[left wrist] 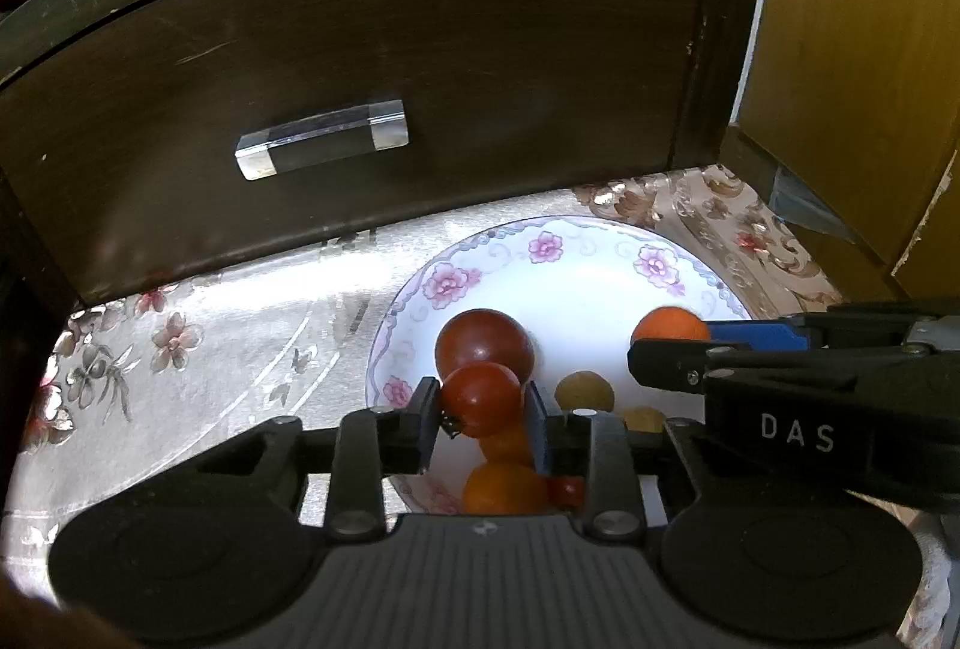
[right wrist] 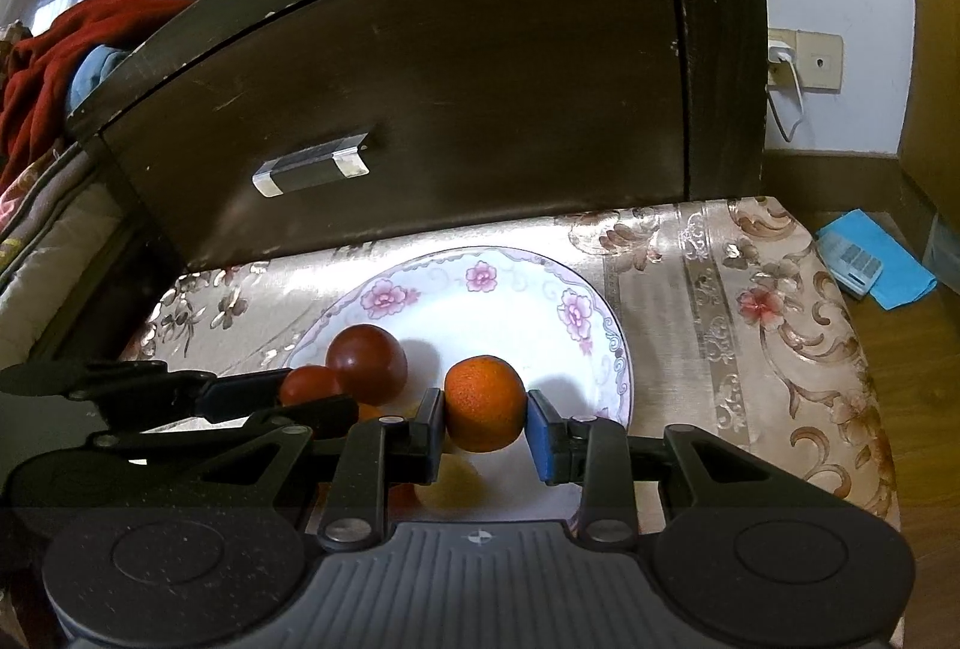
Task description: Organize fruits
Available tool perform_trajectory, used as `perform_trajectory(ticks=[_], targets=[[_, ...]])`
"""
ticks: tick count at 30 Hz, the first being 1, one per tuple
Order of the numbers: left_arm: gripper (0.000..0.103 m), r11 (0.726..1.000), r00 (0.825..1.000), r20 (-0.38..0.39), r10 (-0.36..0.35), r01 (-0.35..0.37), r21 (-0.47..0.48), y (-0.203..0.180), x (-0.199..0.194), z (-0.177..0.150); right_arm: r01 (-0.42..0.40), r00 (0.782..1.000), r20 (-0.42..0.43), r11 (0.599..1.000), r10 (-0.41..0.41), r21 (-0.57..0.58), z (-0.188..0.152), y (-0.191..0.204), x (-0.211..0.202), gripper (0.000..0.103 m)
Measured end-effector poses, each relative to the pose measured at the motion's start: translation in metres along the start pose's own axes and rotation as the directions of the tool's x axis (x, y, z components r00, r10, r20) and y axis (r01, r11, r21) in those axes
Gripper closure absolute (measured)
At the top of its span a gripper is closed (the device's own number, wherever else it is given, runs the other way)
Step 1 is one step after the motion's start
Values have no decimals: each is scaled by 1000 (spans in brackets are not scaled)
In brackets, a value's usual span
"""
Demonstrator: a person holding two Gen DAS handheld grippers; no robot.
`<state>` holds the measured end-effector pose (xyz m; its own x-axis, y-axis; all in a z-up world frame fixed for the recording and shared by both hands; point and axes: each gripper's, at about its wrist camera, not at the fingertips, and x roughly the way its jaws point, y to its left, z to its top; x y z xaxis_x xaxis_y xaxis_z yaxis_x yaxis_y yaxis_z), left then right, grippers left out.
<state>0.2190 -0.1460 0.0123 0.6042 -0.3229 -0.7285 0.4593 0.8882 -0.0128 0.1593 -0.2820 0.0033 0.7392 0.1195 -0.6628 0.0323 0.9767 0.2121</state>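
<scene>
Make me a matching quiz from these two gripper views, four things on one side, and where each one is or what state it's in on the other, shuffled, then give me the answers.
Things:
1. small red tomato
2. orange
3. large dark red tomato
4. drawer handle

Places or states:
A. lying free on the floral plate
B. between the fingers of the left gripper
C. fixed to the dark cabinet front
D. between the fingers of the right gripper

Pairs: 1-B, 2-D, 3-A, 4-C
</scene>
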Motion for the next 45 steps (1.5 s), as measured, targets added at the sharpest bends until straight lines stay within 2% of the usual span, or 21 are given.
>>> perform_trajectory(ticks=[10,14,16,22,29,40,45], targets=[[60,1000,1000,7,-3,3,-14,2,-3,0,-3,1000,12,1000,3,11,1,-1,-1,75],[51,1000,1000,13,-17,17,-6,-1,-7,0,-3,1000,28,1000,3,17,3,-2,-4,73],[50,1000,1000,11,-17,17,6,-3,-9,1,-11,999,42,1000,10,23,4,-2,-9,68],[50,1000,1000,10,-6,6,11,-4,-14,-2,-7,997,74,1000,6,14,8,2,-21,67],[49,1000,1000,18,14,-13,-14,1,-38,-15,23,996,90,999,-25,23,8,-1,-41,67],[47,998,1000,14,20,-20,-52,-1,-86,-51,54,997,53,998,-55,33,-26,2,-86,67],[38,997,999,23,32,-31,-68,-4,-109,-70,44,999,31,998,-45,44,-52,9,-107,66]])
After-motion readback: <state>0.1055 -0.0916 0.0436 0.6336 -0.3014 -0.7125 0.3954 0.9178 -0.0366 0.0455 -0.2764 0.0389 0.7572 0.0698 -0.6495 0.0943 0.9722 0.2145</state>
